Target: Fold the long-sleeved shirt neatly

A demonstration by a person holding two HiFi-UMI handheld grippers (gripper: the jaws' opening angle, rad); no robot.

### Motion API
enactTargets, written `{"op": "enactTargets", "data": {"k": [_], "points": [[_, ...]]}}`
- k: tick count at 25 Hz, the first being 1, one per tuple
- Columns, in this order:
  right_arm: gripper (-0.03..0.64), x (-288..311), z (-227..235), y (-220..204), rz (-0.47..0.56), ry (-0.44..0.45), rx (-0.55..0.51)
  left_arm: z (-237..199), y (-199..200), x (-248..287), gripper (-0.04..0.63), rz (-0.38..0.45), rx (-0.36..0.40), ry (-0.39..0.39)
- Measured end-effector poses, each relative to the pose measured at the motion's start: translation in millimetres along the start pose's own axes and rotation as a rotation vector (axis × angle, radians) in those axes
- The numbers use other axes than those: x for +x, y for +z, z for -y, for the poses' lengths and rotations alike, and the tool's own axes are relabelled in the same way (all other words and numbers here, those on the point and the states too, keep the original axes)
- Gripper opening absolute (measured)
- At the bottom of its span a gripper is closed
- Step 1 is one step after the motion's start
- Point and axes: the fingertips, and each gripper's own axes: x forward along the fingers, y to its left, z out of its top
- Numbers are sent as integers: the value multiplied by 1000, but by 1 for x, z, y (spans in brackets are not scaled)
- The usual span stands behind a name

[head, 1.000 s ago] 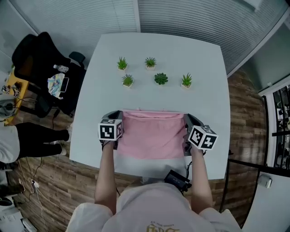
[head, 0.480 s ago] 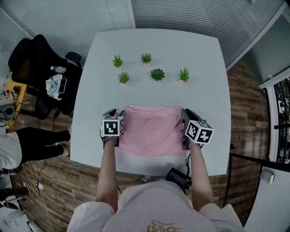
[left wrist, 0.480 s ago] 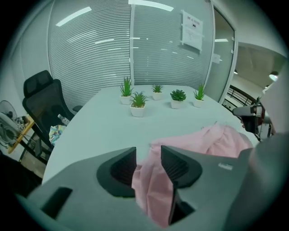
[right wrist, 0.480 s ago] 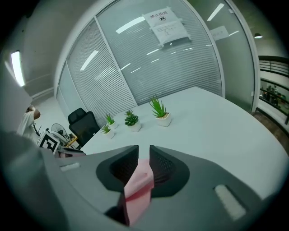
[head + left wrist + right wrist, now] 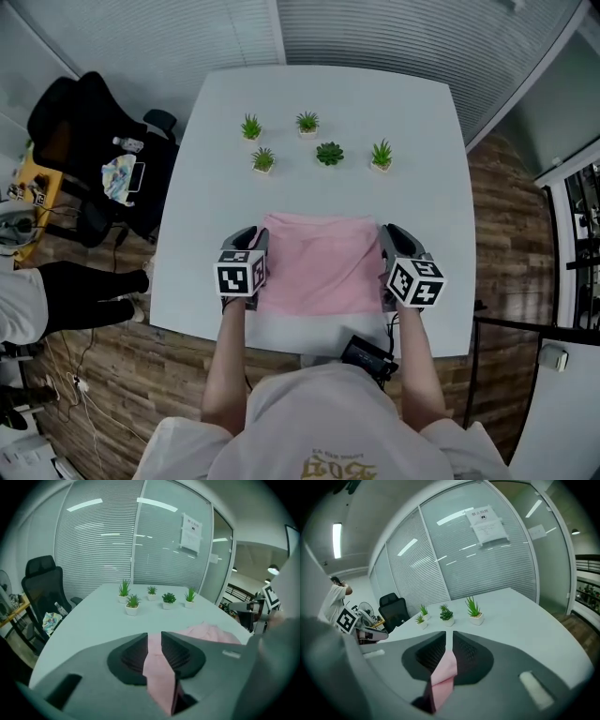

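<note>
The pink long-sleeved shirt [image 5: 319, 264] lies folded into a rectangle on the white table [image 5: 412, 141], close to the near edge. My left gripper [image 5: 254, 240] sits at the shirt's left edge. In the left gripper view a pink fold [image 5: 157, 667] fills the narrow gap between the pads of the left gripper [image 5: 153, 637]. My right gripper [image 5: 386, 238] is at the right edge, and in the right gripper view a pink strip [image 5: 443, 672] runs between the jaws of the right gripper [image 5: 450, 637]. Both pairs of jaws have just been closing, with shirt cloth between them.
Several small potted plants [image 5: 329, 154] stand in a loose row beyond the shirt. A black office chair [image 5: 80, 122] with clutter stands left of the table, and a person's legs [image 5: 84, 286] show by the left edge. A black device [image 5: 368, 358] hangs at the near edge.
Both grippers have drawn back along the shirt's side edges toward the person. The shirt's far edge, earlier bunched at their tips, now lies flat beyond them.
</note>
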Motion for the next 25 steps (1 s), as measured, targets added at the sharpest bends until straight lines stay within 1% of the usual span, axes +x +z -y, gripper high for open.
{"op": "enactTargets", "data": {"k": [1,3,5,6,8,11,13,15,18,21,25], "points": [[46,-5,-6,0,5,16,-2,4,-2,-4,98,7,-17,-16],[39,-15,-17,1,19,45,-9,12,-4,-11,71,18,-40,-42],[11,-25,-27,5,47,65,-7,19,-2,-20,34,34,-37,-57],[11,-30,-32,7,64,76,-3,23,0,-24,16,44,-36,-62],[11,-41,-41,12,93,94,-1,28,3,-35,11,69,-51,-70],[11,-55,-51,18,126,103,-3,37,11,-56,9,133,-89,-97],[11,-63,-56,23,147,102,-12,46,22,-74,9,204,-104,-132],[11,-70,-59,27,165,94,-21,53,33,-91,9,274,-98,-149],[11,-76,-62,31,186,84,-17,54,44,-108,9,337,-66,-134],[11,-77,-66,31,178,85,-24,54,50,-113,9,356,-50,-125],[9,-75,-72,30,167,94,-38,55,48,-114,9,353,-46,-124]]}}
